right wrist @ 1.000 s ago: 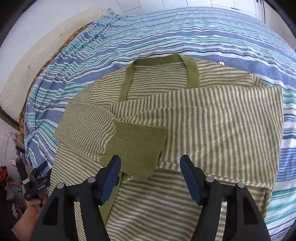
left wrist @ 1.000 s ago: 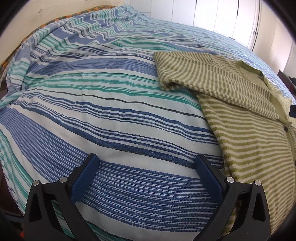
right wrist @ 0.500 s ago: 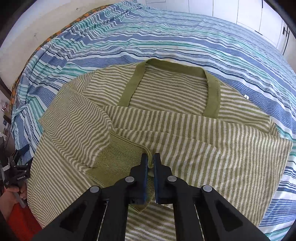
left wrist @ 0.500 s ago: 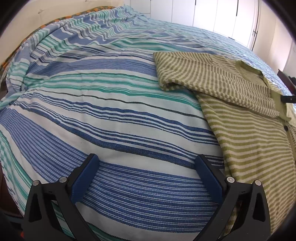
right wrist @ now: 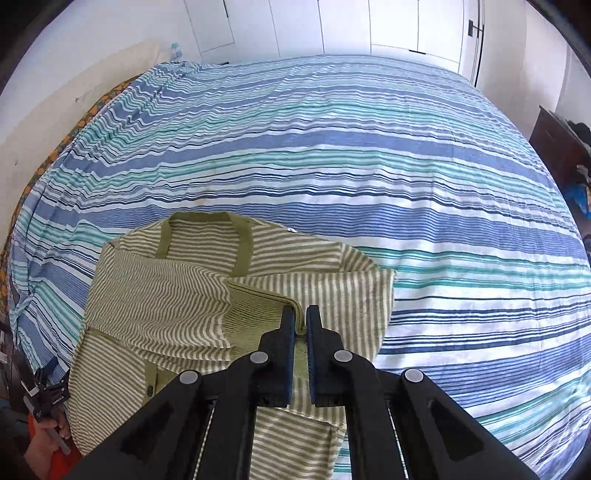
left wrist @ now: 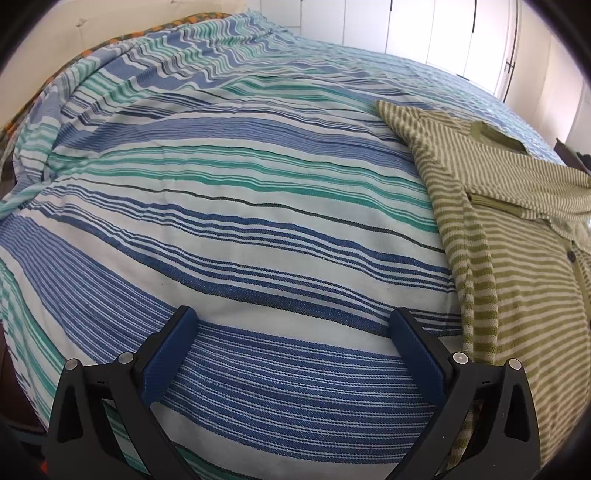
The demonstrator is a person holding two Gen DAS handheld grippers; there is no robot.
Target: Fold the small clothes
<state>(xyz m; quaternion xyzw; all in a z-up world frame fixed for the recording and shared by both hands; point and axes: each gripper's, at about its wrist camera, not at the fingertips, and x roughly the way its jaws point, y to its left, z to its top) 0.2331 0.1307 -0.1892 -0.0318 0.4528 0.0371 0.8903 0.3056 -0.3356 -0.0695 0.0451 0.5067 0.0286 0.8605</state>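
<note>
A small green-and-white striped cardigan (right wrist: 177, 295) lies on the blue-striped bedspread (right wrist: 332, 155), with both sleeves folded across its front. My right gripper (right wrist: 301, 321) is shut on the solid green cuff (right wrist: 258, 310) of a sleeve and holds it lifted above the cardigan. In the left wrist view the cardigan (left wrist: 517, 240) lies at the right. My left gripper (left wrist: 291, 325) is open and empty, low over the bedspread (left wrist: 221, 184) beside the cardigan's near left edge.
White wardrobe doors (right wrist: 369, 26) stand behind the bed. A dark cabinet (right wrist: 557, 147) with clutter stands at the right side of the bed. A wall (right wrist: 74, 74) runs along the bed's left side.
My right gripper closed on the sleeve cuff and lifted it up and back, and the sleeve rose with it. My left gripper has stayed open, drifting slightly.
</note>
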